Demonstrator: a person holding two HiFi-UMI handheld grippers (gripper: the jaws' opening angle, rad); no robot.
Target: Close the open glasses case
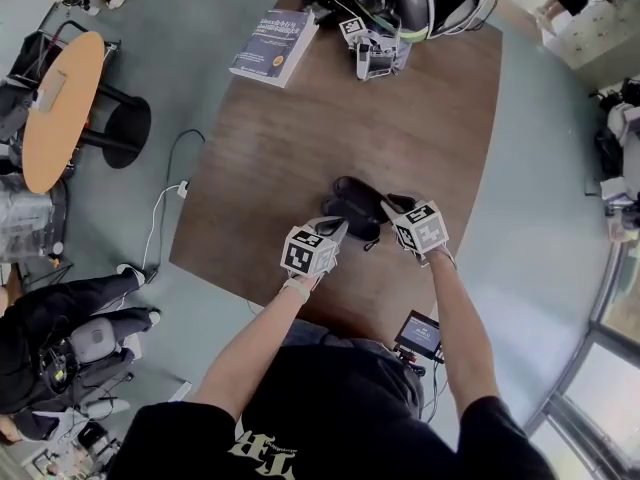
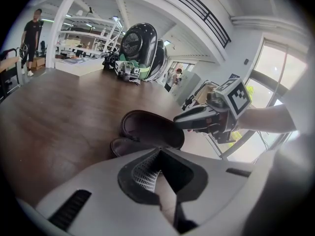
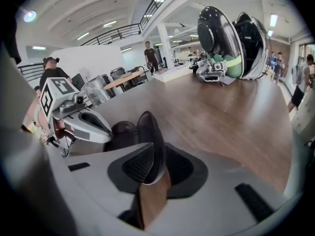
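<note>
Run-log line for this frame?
glasses case: open on table, lid raised | right gripper: shut on lid | left gripper: open, empty, beside case | task: not yet done

Bare, light-skinned forearms point(image 1: 255, 343); black short-sleeved shirt point(image 1: 330, 418), pale lettering at lower centre. White left gripper point(image 1: 335, 230) and right gripper point(image 1: 397, 206), each bearing a black-and-white marker cube.

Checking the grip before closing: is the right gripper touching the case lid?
Touching. The right gripper view shows the right gripper pinching the lid between its jaws.
</note>
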